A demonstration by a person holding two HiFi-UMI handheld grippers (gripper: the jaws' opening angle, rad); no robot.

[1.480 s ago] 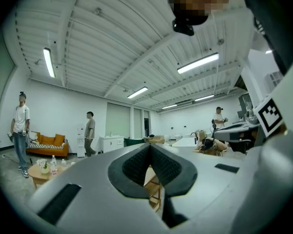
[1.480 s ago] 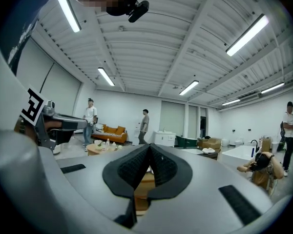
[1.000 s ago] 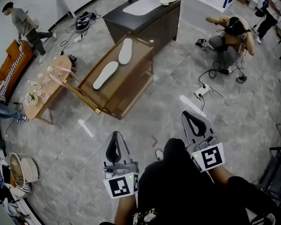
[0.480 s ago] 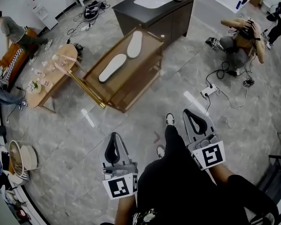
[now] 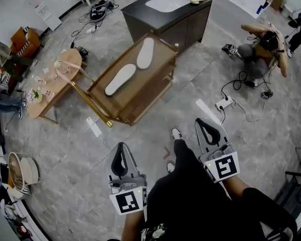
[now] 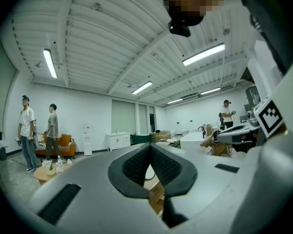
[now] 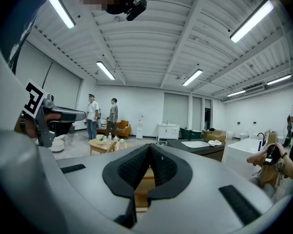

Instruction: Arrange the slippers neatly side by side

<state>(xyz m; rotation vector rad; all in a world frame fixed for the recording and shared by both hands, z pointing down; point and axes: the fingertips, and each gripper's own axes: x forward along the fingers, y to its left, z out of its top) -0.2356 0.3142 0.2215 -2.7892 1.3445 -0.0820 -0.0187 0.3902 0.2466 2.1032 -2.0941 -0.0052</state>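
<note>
Ahead on the grey tiled floor (image 5: 190, 79), up and to the left of both claws in the head view, stands a low brown desk (image 5: 140, 92) with gold legs, and the two slippers lie on its top. The near slipper (image 5: 120, 80) and the far slipper (image 5: 145, 52) are both well apart from the claws. The left claw (image 5: 121, 152) is the closer of the two and the right claw (image 5: 205, 127) sits further off to the right. Both claws are held low, one on each side of the person's dark-clothed legs (image 5: 190, 185), and point roughly toward the desk. Each claw is clenched: in the left gripper view and the right gripper view the black ribbed pads meet along their length with nothing caught between them. A sliver of the brown desk shows below the closed pads in each. The slippers look like flat, pale, elongated ovals with a thin darker edge, and I cannot tell whether the sole or the upper faces up. They lie roughly end to end rather than side by side, with a small gap between them. The near one slants from lower left to upper right, while the far one points more steeply up the picture. Beyond the desk stands a dark vanity (image 5: 190, 21) with a white basin.
</note>
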